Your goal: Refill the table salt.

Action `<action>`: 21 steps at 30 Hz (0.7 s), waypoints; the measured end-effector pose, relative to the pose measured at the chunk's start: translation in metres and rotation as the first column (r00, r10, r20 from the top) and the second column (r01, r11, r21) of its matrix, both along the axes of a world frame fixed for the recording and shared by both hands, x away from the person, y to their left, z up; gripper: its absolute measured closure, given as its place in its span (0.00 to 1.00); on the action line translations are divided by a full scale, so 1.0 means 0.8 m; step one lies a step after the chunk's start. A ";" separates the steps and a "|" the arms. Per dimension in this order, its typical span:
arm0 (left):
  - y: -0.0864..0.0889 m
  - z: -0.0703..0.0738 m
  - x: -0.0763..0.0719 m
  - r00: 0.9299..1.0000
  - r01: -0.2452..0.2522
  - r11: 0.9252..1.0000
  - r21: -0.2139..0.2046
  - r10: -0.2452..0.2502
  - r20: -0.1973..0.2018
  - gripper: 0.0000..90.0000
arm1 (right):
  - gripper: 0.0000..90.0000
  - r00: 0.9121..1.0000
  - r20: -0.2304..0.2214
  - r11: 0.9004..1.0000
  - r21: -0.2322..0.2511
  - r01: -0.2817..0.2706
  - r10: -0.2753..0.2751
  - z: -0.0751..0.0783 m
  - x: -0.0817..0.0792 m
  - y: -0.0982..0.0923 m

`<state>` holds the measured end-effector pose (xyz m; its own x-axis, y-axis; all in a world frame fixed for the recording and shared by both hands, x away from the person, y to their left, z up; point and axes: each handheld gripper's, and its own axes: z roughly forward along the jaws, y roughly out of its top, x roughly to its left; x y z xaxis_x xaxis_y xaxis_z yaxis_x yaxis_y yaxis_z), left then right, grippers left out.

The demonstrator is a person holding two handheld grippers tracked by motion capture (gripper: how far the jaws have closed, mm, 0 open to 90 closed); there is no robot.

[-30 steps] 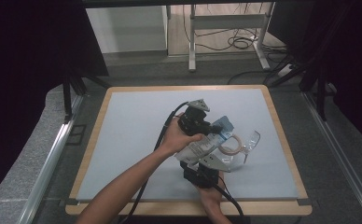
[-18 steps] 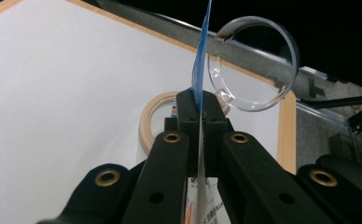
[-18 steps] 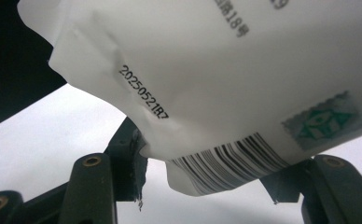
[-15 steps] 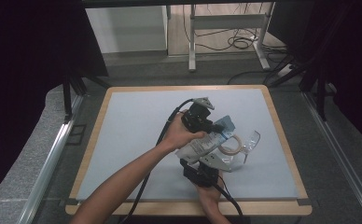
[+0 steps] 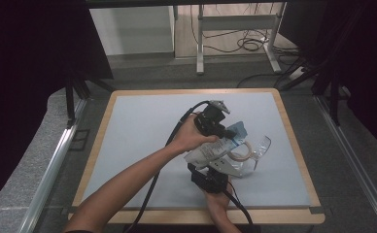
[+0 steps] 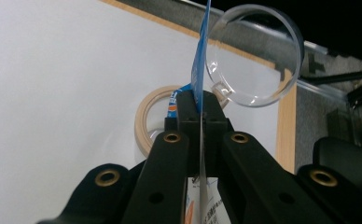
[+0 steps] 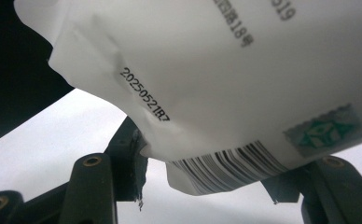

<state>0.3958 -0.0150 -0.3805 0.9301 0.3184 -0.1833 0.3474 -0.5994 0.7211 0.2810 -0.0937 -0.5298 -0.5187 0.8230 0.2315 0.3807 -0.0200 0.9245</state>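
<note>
My left gripper [image 5: 224,132] is clamped on the blue top edge of the pouch [image 5: 211,150]; in the left gripper view its jaws are pressed together on that thin blue strip [image 6: 199,70], which rises straight up out of the fingertips. Just past those fingertips lies a roll of tape [image 6: 147,119] flat on the white mat [image 5: 138,131], and above and to the right of them stands a clear plastic cup [image 6: 256,58], its round mouth turned toward me and touching the blue strip.

My right gripper [image 5: 214,171] sits under the other end of the pouch. In the right gripper view its jaws stand apart, one at each side, with the white barcoded end of the pouch [image 7: 226,93] resting between and above them. The left finger [image 7: 128,163] meets the pouch's folded corner, but I cannot tell whether the pads press on it.

From above, the pouch runs slantwise between my two tools, the left gripper at its far end and the right at its near end.
</note>
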 end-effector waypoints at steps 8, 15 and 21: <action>-0.009 0.008 0.003 1.000 0.013 0.999 0.050 -0.013 0.004 1.00 | 0.47 1.000 0.012 1.000 0.004 0.011 -0.011 0.003 0.002 0.002; -0.015 0.012 0.008 1.000 0.024 0.997 0.079 -0.023 -0.011 1.00 | 0.47 1.000 0.018 1.000 0.016 0.021 -0.021 0.008 0.003 0.004; -0.026 0.010 0.010 0.999 0.034 0.992 0.122 -0.033 -0.013 1.00 | 0.48 0.999 0.022 1.000 0.000 0.031 -0.031 0.010 0.006 0.006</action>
<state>0.4039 -0.0357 -0.3722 0.9386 0.3080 -0.1553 0.3334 -0.6942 0.6379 0.2861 -0.0888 -0.5221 -0.4984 0.8387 0.2196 0.3592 -0.0309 0.9328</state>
